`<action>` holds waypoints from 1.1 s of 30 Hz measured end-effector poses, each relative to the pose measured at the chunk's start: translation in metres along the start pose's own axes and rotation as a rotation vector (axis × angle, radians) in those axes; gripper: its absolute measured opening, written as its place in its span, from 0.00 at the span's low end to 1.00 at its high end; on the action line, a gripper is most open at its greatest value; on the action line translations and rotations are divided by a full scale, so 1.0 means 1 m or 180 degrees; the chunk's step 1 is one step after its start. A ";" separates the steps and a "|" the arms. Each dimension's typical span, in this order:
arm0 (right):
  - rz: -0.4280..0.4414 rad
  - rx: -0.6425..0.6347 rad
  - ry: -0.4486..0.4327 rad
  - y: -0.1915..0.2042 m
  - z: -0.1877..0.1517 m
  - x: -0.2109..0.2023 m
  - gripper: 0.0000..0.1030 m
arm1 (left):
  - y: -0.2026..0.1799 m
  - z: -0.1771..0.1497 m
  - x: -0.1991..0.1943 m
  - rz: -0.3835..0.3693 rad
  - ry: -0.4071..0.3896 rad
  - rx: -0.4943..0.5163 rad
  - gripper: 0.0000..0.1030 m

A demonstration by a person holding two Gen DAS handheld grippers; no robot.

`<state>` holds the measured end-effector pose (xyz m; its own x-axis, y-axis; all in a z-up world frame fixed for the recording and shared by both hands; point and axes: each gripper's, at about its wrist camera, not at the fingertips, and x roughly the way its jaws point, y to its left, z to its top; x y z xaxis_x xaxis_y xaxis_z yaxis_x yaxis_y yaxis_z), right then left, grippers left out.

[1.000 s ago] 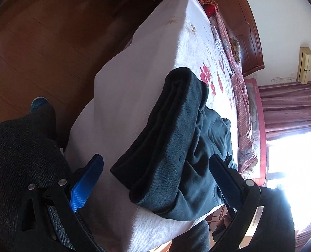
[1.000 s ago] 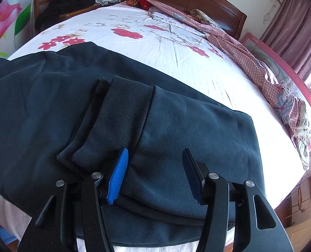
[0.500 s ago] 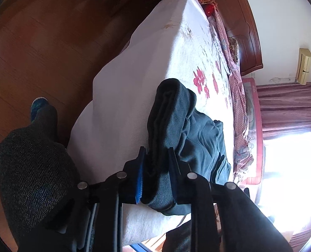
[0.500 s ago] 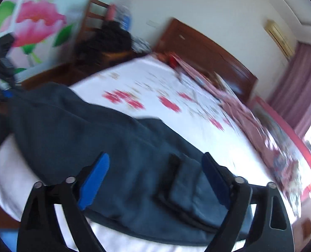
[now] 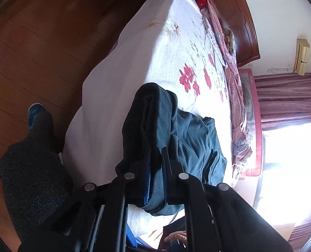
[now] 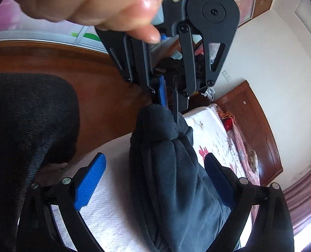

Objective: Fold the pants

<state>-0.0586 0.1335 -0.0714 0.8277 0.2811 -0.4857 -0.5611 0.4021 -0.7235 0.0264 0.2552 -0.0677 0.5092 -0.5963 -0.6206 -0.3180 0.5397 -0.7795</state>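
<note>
Dark-teal pants (image 5: pixel 155 130) are bunched at the bed (image 5: pixel 117 96) edge, pinched by the left hand-held gripper (image 5: pixel 155 180). Right hand-held gripper (image 6: pixel 155 180) is spread wide astride the fabric, apparently untouched. Layers may slip if lifted unevenly.

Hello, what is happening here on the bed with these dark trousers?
A person is folding dark pants on a bed with a gripper in each hand. The left gripper is clamped on a bunched edge of the pants. The right gripper is open, its jaws on either side of the cloth without pressing it. The fold is not finished.
</note>
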 end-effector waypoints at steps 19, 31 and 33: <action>0.1132 0.2312 0.0226 -0.192 -0.037 0.020 0.15 | -0.041 -0.021 -0.088 -0.0063 -0.1046 0.0582 0.97; 0.0048 0.4913 -0.0362 -0.354 -0.320 -0.094 0.15 | -0.086 -0.041 -0.051 0.0035 -0.0690 0.0899 0.97; -0.0231 0.5194 -0.0331 -0.346 -0.379 -0.100 0.15 | -0.095 -0.048 -0.034 0.0058 -0.0548 0.0955 0.97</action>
<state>0.0557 -0.3643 0.0413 0.8850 0.2485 -0.3938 0.0072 0.8383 0.5452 0.0004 0.1958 0.0232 0.6411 -0.4897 -0.5908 -0.0919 0.7154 -0.6927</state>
